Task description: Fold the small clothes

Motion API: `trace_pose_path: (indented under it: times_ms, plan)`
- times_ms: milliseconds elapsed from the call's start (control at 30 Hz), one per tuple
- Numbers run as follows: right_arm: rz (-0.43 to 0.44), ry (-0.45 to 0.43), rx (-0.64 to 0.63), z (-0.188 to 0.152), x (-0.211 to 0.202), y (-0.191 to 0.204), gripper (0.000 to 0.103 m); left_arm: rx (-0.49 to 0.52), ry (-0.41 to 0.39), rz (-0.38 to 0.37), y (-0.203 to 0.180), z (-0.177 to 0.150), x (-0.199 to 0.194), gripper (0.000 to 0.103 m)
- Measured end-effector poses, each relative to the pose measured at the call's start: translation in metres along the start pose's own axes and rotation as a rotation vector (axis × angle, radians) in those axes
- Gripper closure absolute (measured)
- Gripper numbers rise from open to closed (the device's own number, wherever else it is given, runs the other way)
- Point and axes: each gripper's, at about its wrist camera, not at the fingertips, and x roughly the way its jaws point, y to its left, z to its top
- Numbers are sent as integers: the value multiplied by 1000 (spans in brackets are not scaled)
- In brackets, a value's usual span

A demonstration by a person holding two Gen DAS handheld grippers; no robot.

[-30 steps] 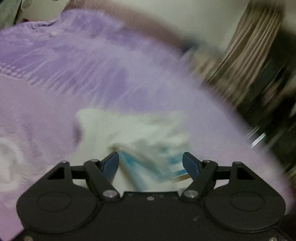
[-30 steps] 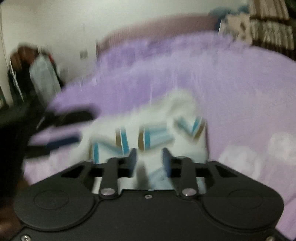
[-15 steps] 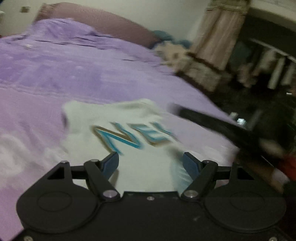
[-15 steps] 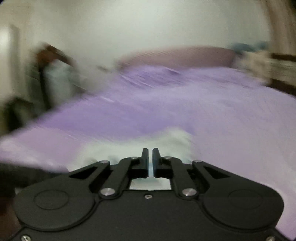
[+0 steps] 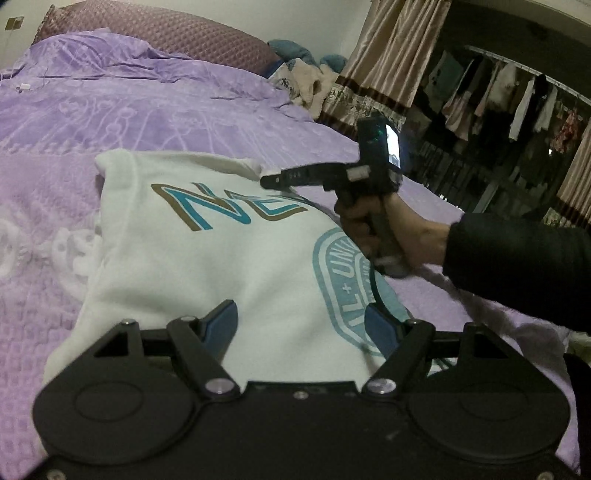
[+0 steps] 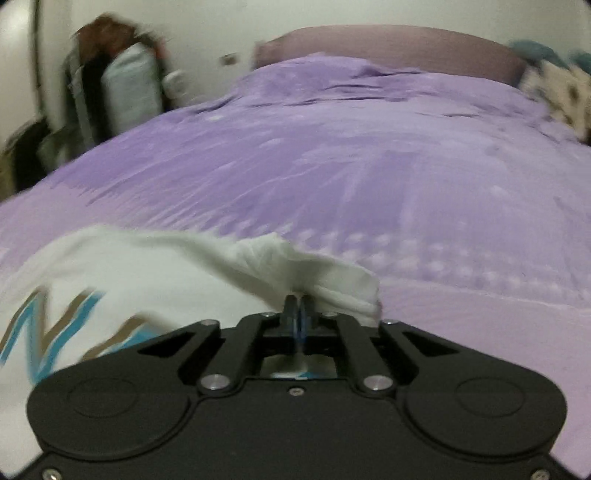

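Observation:
A small white shirt (image 5: pixel 229 266) with teal and brown lettering lies spread on the purple bedspread (image 5: pixel 129 110). My left gripper (image 5: pixel 301 325) hovers open above the shirt's near edge, with cloth showing between its blue pads but not pinched. In the left wrist view a hand holds my right gripper (image 5: pixel 267 180) at the shirt's far right corner. The right wrist view shows my right gripper (image 6: pixel 298 303) shut on a bunched white corner of the shirt (image 6: pixel 314 269), which lifts slightly off the bed.
A mauve headboard (image 5: pixel 166 33) and pillows (image 5: pixel 303 81) stand at the bed's far end. Striped curtains (image 5: pixel 391 59) and hanging clothes (image 5: pixel 498 88) fill the dark right side. A dark-sleeved arm (image 5: pixel 524 266) crosses above the bed's right edge. Bags (image 6: pixel 110 92) pile up left of the bed.
My right gripper closed and travelled to the shirt's far corner, which it now pinches. My left gripper stayed open and shifted along the shirt, so more of the print shows.

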Motion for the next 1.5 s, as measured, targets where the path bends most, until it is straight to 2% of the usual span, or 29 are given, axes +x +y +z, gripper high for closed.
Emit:
trace_pose_path:
  times_ms: [133, 200, 233, 267, 300, 333, 400, 433, 467, 500, 567, 600, 667, 767, 867, 967, 1067, 1167, 1300, 1367, 1500]
  plan:
    - [-48, -4, -22, 13, 8, -2, 103, -31, 4, -15, 1, 14, -14, 26]
    - [-104, -82, 17, 16, -23, -4, 103, -51, -18, 7, 8, 23, -28, 26]
    - [-120, -117, 98, 19, -42, -11, 98, -60, -32, 43, 13, 31, -36, 26]
    - [-126, -106, 180, 22, -57, -18, 85, -77, -43, 84, 22, 38, -45, 25]
    - [-108, -62, 261, 22, -71, -27, 75, -103, -38, 107, 33, 45, -51, 25]
    - [-60, -8, 302, 18, -80, -31, 70, -147, -11, 105, 48, 51, -54, 25]
    - [60, 108, 342, -1, -105, -35, 63, -245, 55, 22, 79, 59, -49, 26]
    - [83, 144, 331, -11, -115, -32, 60, -297, 68, -32, 95, 61, -44, 26]
    - [106, 197, 322, -23, -123, -28, 54, -328, 87, -36, 104, 63, -38, 26]
    - [129, 238, 335, -33, -129, -25, 52, -351, 114, -31, 110, 66, -30, 26]
    - [202, 302, 420, -57, -137, -25, 51, -370, 166, -65, 119, 68, -11, 26]
    - [222, 297, 456, -64, -139, -28, 50, -381, 187, -88, 120, 68, -3, 26]
    - [242, 273, 525, -73, -141, -33, 46, -397, 208, -90, 123, 70, 12, 26]
    - [343, 257, 659, -76, -131, -43, 45, -442, 218, -120, 133, 73, 17, 25]
    - [436, 302, 713, -70, -108, -34, 45, -503, 245, -220, 154, 74, 18, 25]
    - [486, 316, 700, -66, -91, -24, 45, -636, 253, -335, 183, 72, 21, 25]
    - [538, 309, 746, -65, -79, -20, 45, -701, 253, -393, 196, 72, 24, 25]
    - [559, 311, 763, -64, -62, -15, 45, -673, 273, -414, 194, 77, 27, 25]
    - [596, 300, 810, -68, -57, -16, 45, -674, 298, -406, 191, 83, 35, 25]
    - [628, 284, 842, -70, -59, -18, 45, -658, 320, -377, 185, 87, 40, 27]
    - [597, 309, 818, -70, -60, -15, 51, -554, 371, -285, 162, 96, 46, 29]
